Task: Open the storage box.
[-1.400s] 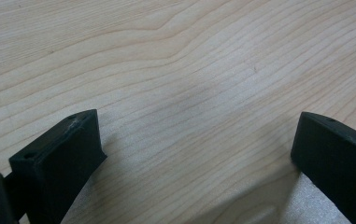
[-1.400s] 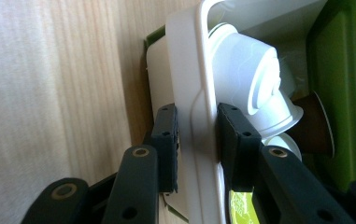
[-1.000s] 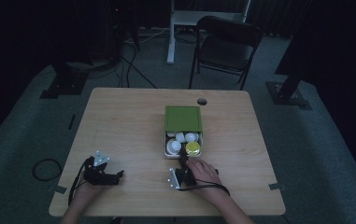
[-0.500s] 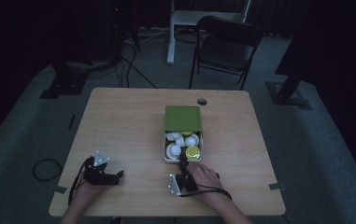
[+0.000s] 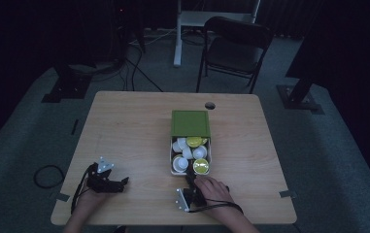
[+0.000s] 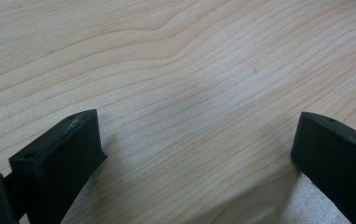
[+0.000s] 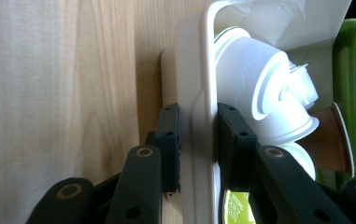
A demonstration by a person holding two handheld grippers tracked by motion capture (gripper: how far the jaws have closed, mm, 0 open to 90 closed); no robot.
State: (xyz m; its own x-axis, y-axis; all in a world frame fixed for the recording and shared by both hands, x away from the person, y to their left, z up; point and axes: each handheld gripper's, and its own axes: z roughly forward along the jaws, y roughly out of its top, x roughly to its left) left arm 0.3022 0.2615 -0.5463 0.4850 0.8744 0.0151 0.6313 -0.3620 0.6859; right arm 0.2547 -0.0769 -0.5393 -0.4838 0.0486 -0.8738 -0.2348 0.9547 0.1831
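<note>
White tray of white and yellow-green cups: mid-table, partly drawn out from green sleeve. Near wall clamped by right gripper, one jaw inside, one outside. Step judged: pulling tray out toward near table edge. Next: straight, level pull, stopping short of edge. Left gripper: wide apart, empty, resting on bare wood, well clear.

Chair top cut by frame edge; tray half under green lid.
</note>
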